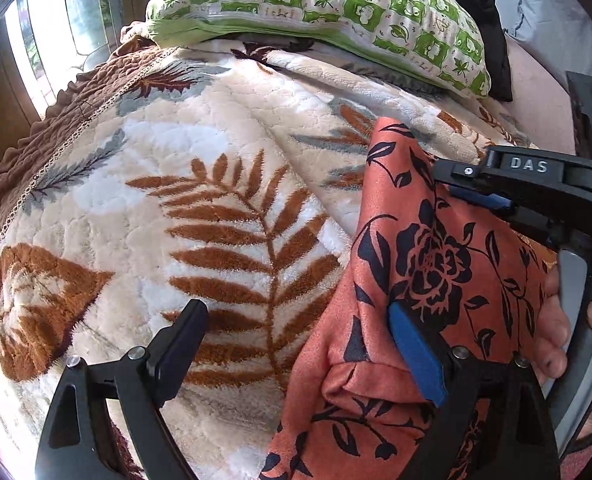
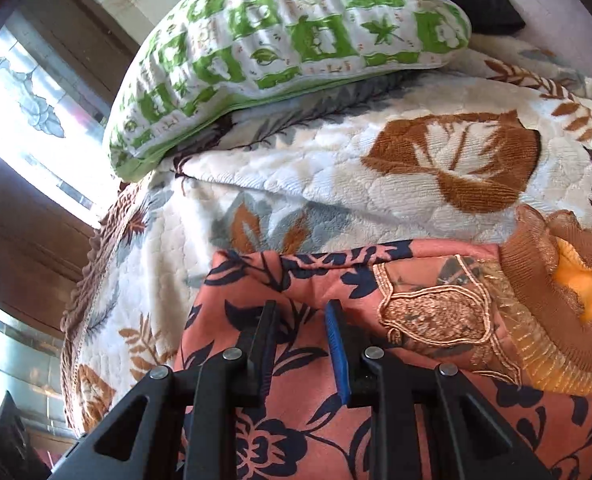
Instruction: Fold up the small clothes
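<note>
My left hand-held gripper [image 1: 296,356] hangs spread; my right hand-held gripper [image 2: 301,344] pinches the orange garment [image 1: 435,272] on the bed [image 1: 216,220], at three o'clock. A thin pinch could slip, spilling the fold.

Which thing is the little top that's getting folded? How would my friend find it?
Find the fluffy cream blanket with brown leaf prints covering the bed, below the green-and-white checked pillow. On it lies the salmon-orange cloth top with dark navy flowers. Only it has a gold embroidered patch and a frilly brown collar.
</note>
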Demonstrator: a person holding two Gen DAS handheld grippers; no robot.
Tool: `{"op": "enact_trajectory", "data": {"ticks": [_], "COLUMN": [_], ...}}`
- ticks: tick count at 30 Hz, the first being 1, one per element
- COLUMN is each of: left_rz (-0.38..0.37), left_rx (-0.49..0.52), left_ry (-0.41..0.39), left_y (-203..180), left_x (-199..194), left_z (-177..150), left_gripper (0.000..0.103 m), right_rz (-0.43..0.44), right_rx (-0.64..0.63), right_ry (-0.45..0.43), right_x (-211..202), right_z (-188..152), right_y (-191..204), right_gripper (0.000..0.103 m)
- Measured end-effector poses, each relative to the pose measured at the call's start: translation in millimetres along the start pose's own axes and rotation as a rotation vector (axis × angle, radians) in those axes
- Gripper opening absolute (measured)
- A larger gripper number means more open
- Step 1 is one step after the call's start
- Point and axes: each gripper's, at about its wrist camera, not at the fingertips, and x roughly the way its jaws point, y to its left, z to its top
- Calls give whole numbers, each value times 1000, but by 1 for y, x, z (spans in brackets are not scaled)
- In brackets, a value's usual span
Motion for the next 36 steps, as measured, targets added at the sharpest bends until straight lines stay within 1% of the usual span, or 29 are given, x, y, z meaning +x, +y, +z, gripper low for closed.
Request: {"op": "enact_trajectory", "data": {"ticks": [2, 6, 8, 10, 12, 14, 15, 16, 17, 19, 20, 22, 25, 28, 30, 33, 35, 36], "left_rz": [9, 62, 86, 102, 110, 103, 100, 96, 94, 90, 87, 84, 115, 124, 91, -22, -52, -69], "left_rx": [3, 37, 57, 72, 84, 85, 84, 86, 91, 104, 109, 109, 83, 75, 53, -28, -50, -70], "left_ry": [-4, -39, -51, -57, -60, -62, -62, -66, -69, -80, -86, -104, -152, -167, -147, -92, -81, -74], "left_y": [-2, -10, -13, -16, -17, -17, -15, -15, -14, -13, -11, -6, 11, 35, 53, 87, 101, 107], "left_x": [-2, -8, -9, -8, -7, -6, -6, -5, -6, -10, -15, -31, -58, -81, -94, -110, -118, -122], "left_z": [0, 0, 0, -2, -5, -8, -9, -10, -12, -19, -23, -34, -50, -72, -91, -120, -137, -143], "left_gripper": [92, 92, 92, 92, 92, 93, 93, 93, 93, 93, 93, 93, 93, 93, 93, 92, 86, 76], "right_rz": [-12, -97, -157, -232, -306, -384, -369, -334, -343, -369, -361, -320, -296, -291, -271, -254, -243, -232], "right_rx": [24, 11, 34, 54, 89, 153, 160, 115, 75, 41, 53, 103, 168, 207, 221, 233, 239, 249], "right_ry": [-33, -107, -127, -126, -79, 4, 2, -53, -68, -21, -18, -67, -115, -103, -87, -60, -52, -53], "right_x": [-20, -79, -111, -138, -157, -167, -175, -189, -201, -218, -230, -259, -296, -320, -329, -334, -333, -334], "right_z": [-2, -19, -35, -55, -80, -111, -129, -144, -158, -179, -190, -210, -239, -260, -275, -295, -306, -312], "right_y": [-9, -41, -69, -98, -130, -163, -174, -172, -168, -162, -161, -163, -168, -175, -177, -182, -186, -189], "right_gripper": [28, 28, 27, 28, 34, 65, 65, 65, 65, 65, 65, 65, 67, 68, 68, 68, 68, 68]}}
